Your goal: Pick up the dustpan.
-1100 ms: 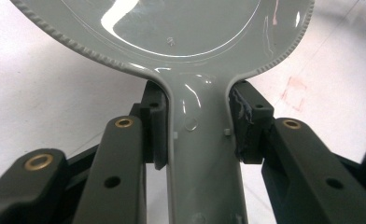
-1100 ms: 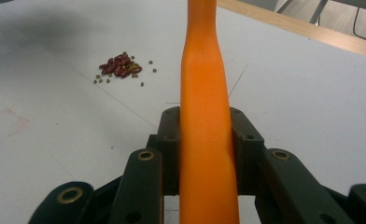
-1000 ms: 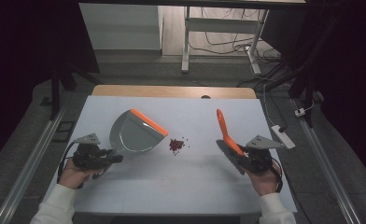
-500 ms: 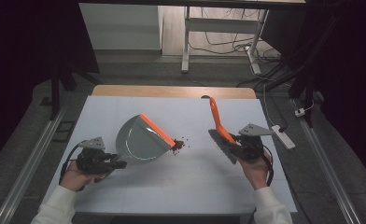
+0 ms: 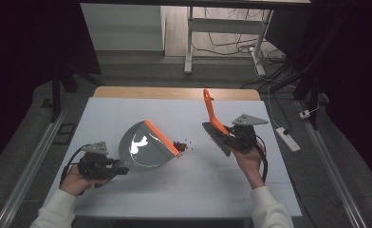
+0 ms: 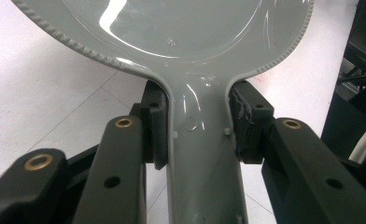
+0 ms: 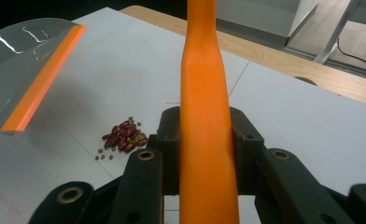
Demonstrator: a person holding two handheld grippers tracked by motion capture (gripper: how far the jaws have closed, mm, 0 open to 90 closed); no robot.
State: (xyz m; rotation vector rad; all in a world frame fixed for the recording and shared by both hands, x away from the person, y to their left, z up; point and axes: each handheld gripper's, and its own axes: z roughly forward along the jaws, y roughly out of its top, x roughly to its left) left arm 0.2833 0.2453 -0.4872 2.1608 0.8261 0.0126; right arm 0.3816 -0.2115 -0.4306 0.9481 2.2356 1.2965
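Right tool [image 5: 231, 137] shifted left gripping one brush [image 5: 211, 114]; left tool [image 5: 109, 166] clamps one dustpan [image 5: 144, 147]; one bean pile [image 5: 180, 145].

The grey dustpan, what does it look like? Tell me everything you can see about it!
The dustpan looks like shiny grey plastic, a rounded scoop with a bright orange strip along its straight front lip and a ridged rim at the back. Light glints off its inside. Its flat handle is clamped between the jaws of the left gripper. It sits on the white table, tilted, its orange lip right beside a little pile of red beans.
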